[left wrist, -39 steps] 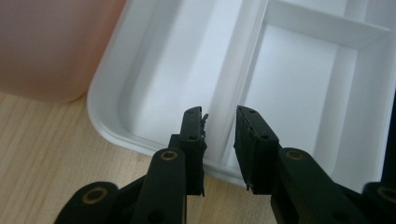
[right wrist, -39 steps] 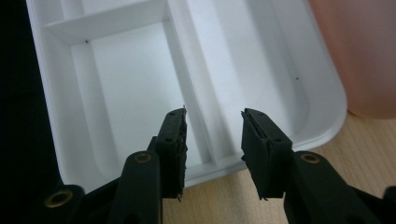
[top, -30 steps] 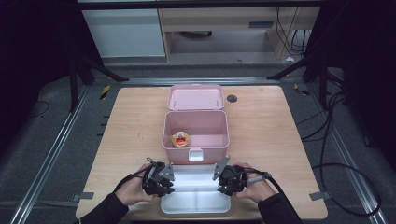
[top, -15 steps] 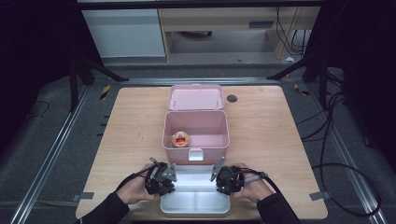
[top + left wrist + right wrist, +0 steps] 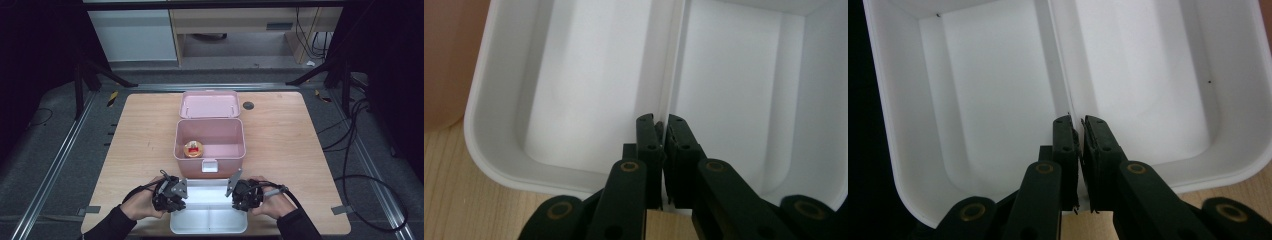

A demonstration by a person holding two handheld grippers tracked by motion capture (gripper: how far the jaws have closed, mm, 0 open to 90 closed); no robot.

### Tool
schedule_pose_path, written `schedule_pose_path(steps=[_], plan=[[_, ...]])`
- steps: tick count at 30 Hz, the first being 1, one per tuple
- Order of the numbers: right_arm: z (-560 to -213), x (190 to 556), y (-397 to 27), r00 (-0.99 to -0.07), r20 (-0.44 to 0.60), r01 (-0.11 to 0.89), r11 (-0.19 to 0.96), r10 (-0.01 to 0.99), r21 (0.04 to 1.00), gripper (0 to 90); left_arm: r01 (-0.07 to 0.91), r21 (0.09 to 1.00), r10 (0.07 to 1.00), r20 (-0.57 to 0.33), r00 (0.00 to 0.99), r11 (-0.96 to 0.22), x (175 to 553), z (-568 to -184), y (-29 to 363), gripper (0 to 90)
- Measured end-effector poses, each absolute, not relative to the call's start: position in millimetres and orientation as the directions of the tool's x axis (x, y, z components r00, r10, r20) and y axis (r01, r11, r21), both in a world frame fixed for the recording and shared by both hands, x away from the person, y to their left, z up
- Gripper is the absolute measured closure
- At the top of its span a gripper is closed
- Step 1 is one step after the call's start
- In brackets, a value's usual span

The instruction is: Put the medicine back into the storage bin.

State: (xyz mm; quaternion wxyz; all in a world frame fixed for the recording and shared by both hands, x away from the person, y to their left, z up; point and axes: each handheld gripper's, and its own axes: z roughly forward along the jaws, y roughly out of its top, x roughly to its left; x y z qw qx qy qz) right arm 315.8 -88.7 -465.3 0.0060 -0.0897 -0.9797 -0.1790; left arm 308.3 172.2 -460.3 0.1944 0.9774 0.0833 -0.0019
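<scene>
With both the left gripper (image 5: 661, 125) and right gripper (image 5: 1077, 125) just closed, pinching the divider of the white tray (image 5: 208, 222) at the desk's near edge, uneven lifting could make that thin rib slip free.

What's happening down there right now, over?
Left gripper and right gripper clamped on white tray divider. Pink box open just beyond. Nothing blocking.

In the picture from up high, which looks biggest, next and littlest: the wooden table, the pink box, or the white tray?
1. wooden table: by far the biggest.
2. pink box with its open lid: next.
3. white tray: a bit smaller, though the grippers hide its ends, so this pair is close.
</scene>
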Motion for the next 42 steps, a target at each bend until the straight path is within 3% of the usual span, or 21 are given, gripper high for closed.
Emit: schedule_pose_path(steps=[17, 23, 42], plan=[[-396, 306, -100, -0.989, 0.025, 0.146, 0.903, 0.148, 0.404, 85.6, 0.113, 0.416, 0.121, -0.008, 0.993, -0.902, 300, -390, 171, 87.2], [-369, 322, -104, -0.989, 0.000, 0.132, 0.888, 0.148, 0.440, 85.5, 0.086, 0.411, 0.110, 0.035, 0.993, -0.907, 317, -358, 171, 87.3], [-320, 384, -108, -0.986, -0.081, 0.088, 0.864, 0.147, 0.496, 85.1, 0.083, 0.444, 0.130, 0.077, 0.989, -0.892, 382, -309, 176, 87.4]])
